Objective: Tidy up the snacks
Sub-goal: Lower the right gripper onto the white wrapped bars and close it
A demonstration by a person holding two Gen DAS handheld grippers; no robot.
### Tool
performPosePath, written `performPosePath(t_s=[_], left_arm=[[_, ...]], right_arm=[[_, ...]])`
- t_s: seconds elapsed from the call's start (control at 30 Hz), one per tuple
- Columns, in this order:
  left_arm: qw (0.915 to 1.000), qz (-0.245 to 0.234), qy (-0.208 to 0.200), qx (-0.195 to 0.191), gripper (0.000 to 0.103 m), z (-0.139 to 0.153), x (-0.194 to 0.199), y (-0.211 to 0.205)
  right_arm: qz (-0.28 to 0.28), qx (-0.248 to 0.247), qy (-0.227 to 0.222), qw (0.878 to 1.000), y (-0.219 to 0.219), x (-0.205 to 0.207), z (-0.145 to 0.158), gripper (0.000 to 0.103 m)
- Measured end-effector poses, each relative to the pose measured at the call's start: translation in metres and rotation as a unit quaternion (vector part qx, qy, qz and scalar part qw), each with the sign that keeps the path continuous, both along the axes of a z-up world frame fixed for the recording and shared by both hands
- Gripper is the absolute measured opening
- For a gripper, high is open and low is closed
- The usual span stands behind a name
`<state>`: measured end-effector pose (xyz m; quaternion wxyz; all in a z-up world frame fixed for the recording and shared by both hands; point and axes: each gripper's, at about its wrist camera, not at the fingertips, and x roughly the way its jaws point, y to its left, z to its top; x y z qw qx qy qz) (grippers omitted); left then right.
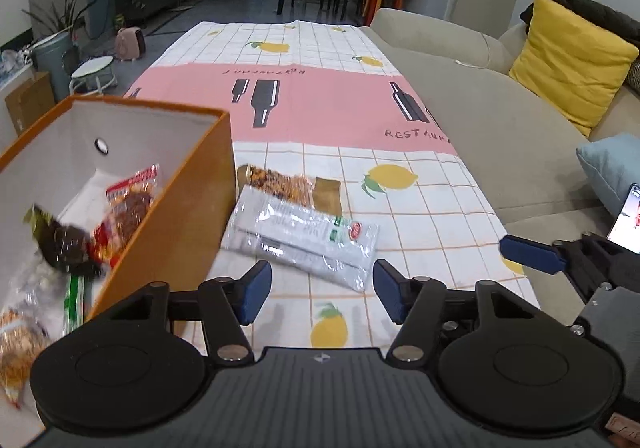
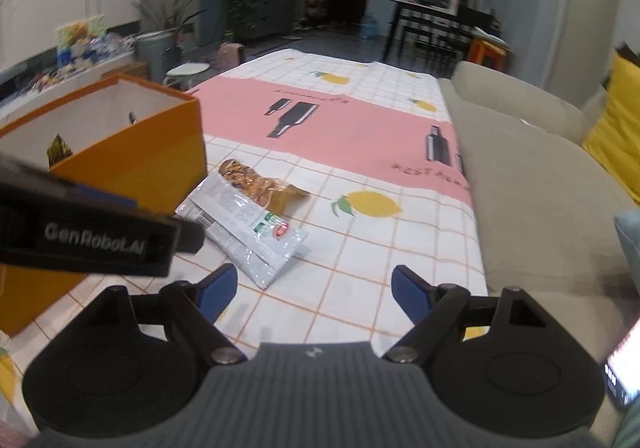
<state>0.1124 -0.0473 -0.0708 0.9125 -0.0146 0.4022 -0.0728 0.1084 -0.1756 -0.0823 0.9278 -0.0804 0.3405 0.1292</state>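
Now: both tongs, left tongs (image 1: 322, 290) and right tongs (image 2: 314, 290), released, empty | step: reaching white packet (image 1: 304, 238) | next: close on it, carry left to orange box (image 1: 176, 216)

An orange box (image 1: 172, 184) stands open-topped at the left of the desk (image 1: 420, 216), its tall wall blocking passage from that side. Just beside its right wall lie a white packet (image 1: 304, 240) and a brown snack packet (image 1: 280, 184), overlapping. Right of them and farther back the cloth-covered desk lies bare. A beige sofa (image 1: 480, 96) borders the desk's right edge.
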Motion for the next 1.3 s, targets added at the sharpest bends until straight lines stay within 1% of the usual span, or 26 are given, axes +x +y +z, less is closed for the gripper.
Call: performPosePath(t_s=[0.07, 0.17, 0.3, 0.43, 0.5, 0.63, 0.73, 0.8, 0.83, 0.9, 0.93, 0.97, 1.0, 1.07, 1.13, 1.3], left_arm=[[1.0000, -0.006, 0.002, 0.001, 0.062, 0.001, 0.007, 0.002], [0.9998, -0.018, 0.003, -0.002, 0.062, 0.004, 0.015, 0.006], [0.9997, -0.025, 0.002, 0.007, 0.062, 0.008, 0.023, 0.011], [0.9995, -0.029, 0.000, 0.012, 0.062, 0.009, 0.025, 0.014], [0.9996, -0.024, 0.003, 0.013, 0.062, 0.007, 0.027, 0.017], [0.9998, -0.018, 0.013, 0.001, 0.062, 0.002, 0.030, 0.021], [0.9997, -0.018, 0.018, 0.000, 0.062, -0.002, 0.031, 0.021], [0.9996, -0.016, 0.023, -0.002, 0.062, -0.004, 0.031, 0.022], [0.9996, -0.015, 0.026, -0.003, 0.062, -0.006, 0.031, 0.022], [0.9994, -0.013, 0.030, -0.006, 0.062, -0.007, 0.031, 0.024], [0.9994, -0.012, 0.032, -0.006, 0.062, -0.008, 0.030, 0.025], [0.9994, -0.011, 0.033, -0.006, 0.062, -0.009, 0.030, 0.026], [0.9993, -0.010, 0.034, -0.006, 0.062, -0.010, 0.029, 0.026], [0.9992, -0.008, 0.039, -0.004, 0.062, -0.012, 0.028, 0.027], [0.9990, -0.007, 0.043, -0.007, 0.062, -0.014, 0.028, 0.027], [0.9987, -0.010, 0.049, 0.003, 0.062, -0.018, 0.024, 0.025]], right_arm=[[0.017, -0.007, 0.002, 1.000, 0.004, 0.009, -0.003, 0.075], [0.041, -0.004, 0.005, 0.999, 0.010, 0.022, -0.007, 0.075], [0.084, -0.001, 0.019, 0.996, 0.025, 0.037, -0.015, 0.075], [0.119, -0.028, 0.021, 0.992, 0.041, 0.052, -0.027, 0.076], [0.131, -0.043, 0.024, 0.990, 0.046, 0.060, -0.032, 0.077], [0.141, -0.044, 0.041, 0.988, 0.048, 0.072, -0.041, 0.077], [0.149, -0.041, 0.052, 0.987, 0.047, 0.076, -0.046, 0.073], [0.155, -0.039, 0.061, 0.985, 0.048, 0.077, -0.048, 0.062], [0.155, -0.040, 0.067, 0.985, 0.048, 0.077, -0.050, 0.058], [0.152, -0.044, 0.078, 0.984, 0.049, 0.077, -0.053, 0.037], [0.151, -0.047, 0.084, 0.984, 0.050, 0.076, -0.054, 0.034], [0.153, -0.044, 0.088, 0.983, 0.049, 0.074, -0.054, 0.026], [0.153, -0.044, 0.088, 0.983, 0.049, 0.071, -0.053, 0.013], [0.157, -0.041, 0.096, 0.982, 0.047, 0.066, -0.052, 0.000], [0.154, -0.038, 0.110, 0.981, 0.045, 0.061, -0.052, 0.000], [0.138, -0.023, 0.117, 0.983, 0.035, 0.049, -0.052, 0.000]])
